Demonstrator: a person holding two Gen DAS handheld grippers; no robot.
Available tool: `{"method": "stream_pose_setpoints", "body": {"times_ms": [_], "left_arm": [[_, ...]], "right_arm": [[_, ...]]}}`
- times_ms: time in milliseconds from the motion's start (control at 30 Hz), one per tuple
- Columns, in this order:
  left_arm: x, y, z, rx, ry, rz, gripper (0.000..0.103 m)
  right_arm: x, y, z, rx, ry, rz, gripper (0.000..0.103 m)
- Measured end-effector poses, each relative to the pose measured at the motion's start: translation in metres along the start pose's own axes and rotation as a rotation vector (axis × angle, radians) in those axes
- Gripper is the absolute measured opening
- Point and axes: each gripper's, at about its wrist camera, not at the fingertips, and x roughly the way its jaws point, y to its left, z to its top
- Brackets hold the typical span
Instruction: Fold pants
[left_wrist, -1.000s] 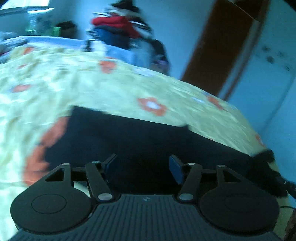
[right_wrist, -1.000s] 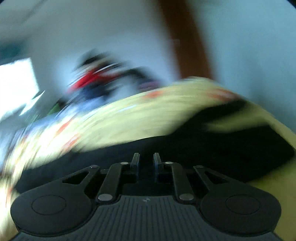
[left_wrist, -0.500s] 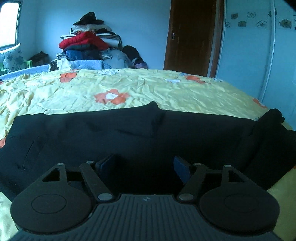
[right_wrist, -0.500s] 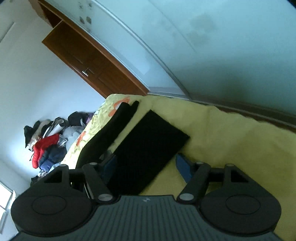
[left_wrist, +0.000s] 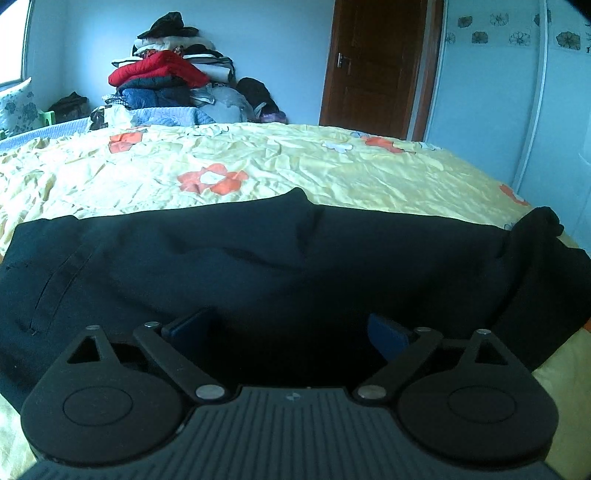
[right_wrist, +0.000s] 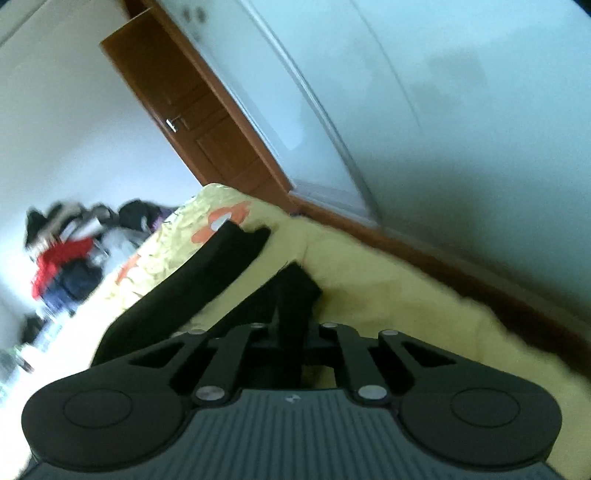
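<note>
Fingers (left_wrist: 388, 334) of the left gripper (left_wrist: 290, 328) stand spread wide with only dark cloth showing between their blue pads, whereas the right gripper (right_wrist: 290, 328) has its two fingers drawn together on a fold of black fabric. Largest in both views is the bed (left_wrist: 295, 162), covered by a creased yellow sheet printed with orange flowers and filling the middle ground from left to right. Black pants (left_wrist: 258, 258) lie across its near edge, waistband end at the left with a seam and pocket line visible, legs running to the right where the cloth bunches near the bed's right edge. From the right wrist camera, which is tilted, the pants (right_wrist: 207, 280) appear as a long dark band reaching away from the gripper, with a shorter strip rising into the closed fingers. A brown door (left_wrist: 373, 66) stands at the far right, beside a pale wardrobe panel (left_wrist: 491, 92). Against the far wall, left of the door, a pile of clothes (left_wrist: 173, 81) topped with a red jacket rests behind the bed.
</note>
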Motion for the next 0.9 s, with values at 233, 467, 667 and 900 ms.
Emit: {"method": "stream_pose_setpoints", "body": {"times_ms": [233,467,667,900], "left_arm": [[0.002,0.0,0.001,0.005,0.005,0.002,0.096],[0.003,0.0,0.001,0.007,0.008,-0.003,0.098],[0.004,-0.002,0.001,0.018,0.013,-0.002,0.1],[0.004,-0.002,0.001,0.016,0.011,-0.004,0.1]], "right_arm": [[-0.007,0.011,0.02,-0.238,0.01,-0.169,0.008],[-0.017,0.02,0.024,-0.363,-0.09,-0.527,0.087],[-0.035,0.089,0.018,-0.598,-0.048,-0.556,0.103],[-0.026,0.079,-0.012,-0.452,0.177,-0.082,0.102]]}}
